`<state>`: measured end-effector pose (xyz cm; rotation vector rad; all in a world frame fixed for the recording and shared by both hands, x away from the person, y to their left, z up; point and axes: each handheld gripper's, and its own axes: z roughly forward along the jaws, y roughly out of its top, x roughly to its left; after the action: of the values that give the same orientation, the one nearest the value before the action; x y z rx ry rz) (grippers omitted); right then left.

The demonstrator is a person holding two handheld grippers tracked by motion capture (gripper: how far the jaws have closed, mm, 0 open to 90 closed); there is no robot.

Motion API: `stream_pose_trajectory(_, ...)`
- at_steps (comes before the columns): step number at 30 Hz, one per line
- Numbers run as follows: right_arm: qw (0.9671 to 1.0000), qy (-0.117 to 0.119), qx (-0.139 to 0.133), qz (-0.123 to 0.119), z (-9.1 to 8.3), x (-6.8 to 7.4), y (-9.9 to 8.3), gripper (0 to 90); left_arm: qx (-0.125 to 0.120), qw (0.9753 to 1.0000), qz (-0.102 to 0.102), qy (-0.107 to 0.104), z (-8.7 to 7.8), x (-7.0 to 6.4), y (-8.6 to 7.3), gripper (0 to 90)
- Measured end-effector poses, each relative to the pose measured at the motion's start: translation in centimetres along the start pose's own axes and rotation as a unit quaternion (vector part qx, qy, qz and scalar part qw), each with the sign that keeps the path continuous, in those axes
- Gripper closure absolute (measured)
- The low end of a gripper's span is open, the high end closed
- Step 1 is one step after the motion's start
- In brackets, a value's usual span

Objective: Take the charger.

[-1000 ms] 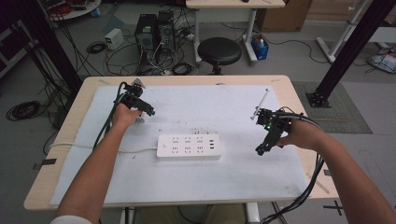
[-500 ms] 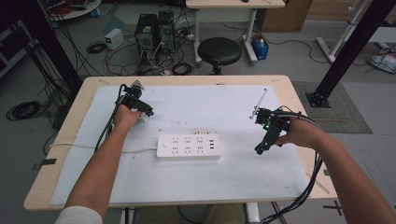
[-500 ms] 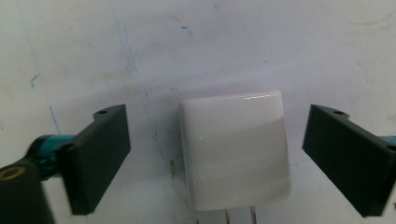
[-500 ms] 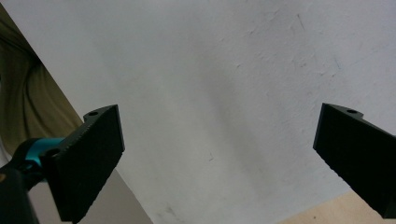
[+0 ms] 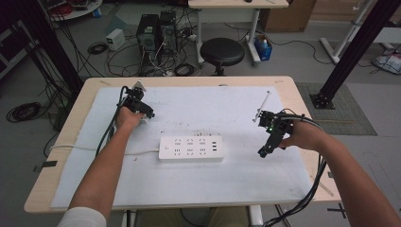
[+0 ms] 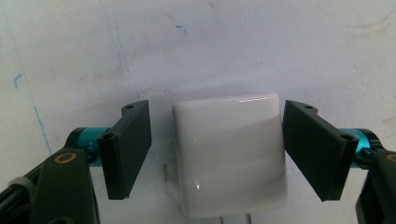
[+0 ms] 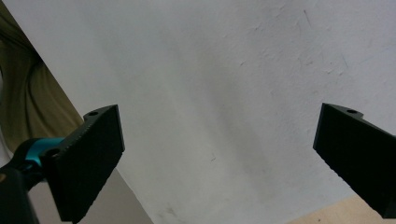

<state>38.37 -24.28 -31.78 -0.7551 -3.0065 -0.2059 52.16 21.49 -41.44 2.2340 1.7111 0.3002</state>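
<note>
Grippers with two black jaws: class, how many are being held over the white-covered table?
2. The left gripper straddles a white plug adapter at the far left; the right gripper hovers open near the right edge.

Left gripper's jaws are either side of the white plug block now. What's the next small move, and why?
Probably close the left gripper on the white plug block. The block sits centred between the open jaws with a gap on each side, lying on the white mat, so nothing needs realigning first.

White charger (image 6: 231, 154) — black fingers (image 6: 126, 147)
</note>
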Motion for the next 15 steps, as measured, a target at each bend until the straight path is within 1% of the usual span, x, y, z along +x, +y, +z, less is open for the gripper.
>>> stream_pose_trajectory(1,1.0,-0.002,0.001,0.003,-0.03,0.03,-0.01,1.2,0.001,1.0,0.001,0.0,0.0,0.0,0.0,27.8)
stream_pose_trajectory(2,1.0,-0.002,0.001,-0.002,-0.04,-0.07,-0.04,1.2,0.001,1.0,-0.001,0.002,0.04,-0.01,-0.01,28.3)
stream_pose_trajectory(3,1.0,-0.001,-0.001,-0.002,-0.05,-0.1,-0.05,1.2,0.003,1.0,0.001,0.001,0.05,0.01,-0.02,28.7)
stream_pose_trajectory(8,1.0,0.0,0.0,0.001,-0.02,-0.11,-0.05,1.2,0.002,0.9999,-0.001,-0.012,0.04,-0.05,-0.02,37.5)
stream_pose_trajectory(9,1.0,0.0,0.001,0.0,-0.01,-0.12,-0.05,1.2,0.001,0.9999,0.002,-0.011,0.02,-0.14,-0.02,39.5)
stream_pose_trajectory(10,1.0,0.0,0.001,0.001,-0.01,-0.11,-0.05,1.2,0.0,1.0,0.005,-0.007,-0.02,-0.21,-0.01,39.5)
stream_pose_trajectory(14,1.0,0.001,0.0,-0.001,-0.02,-0.17,-0.11,1.3,-0.002,0.9999,0.012,-0.003,-0.21,-0.16,-0.07,42.3)
stream_pose_trajectory(15,1.0,0.001,0.001,0.007,-0.04,-0.12,-0.14,1.4,-0.002,0.9999,0.012,-0.004,-0.3,-0.15,-0.09,42.3)
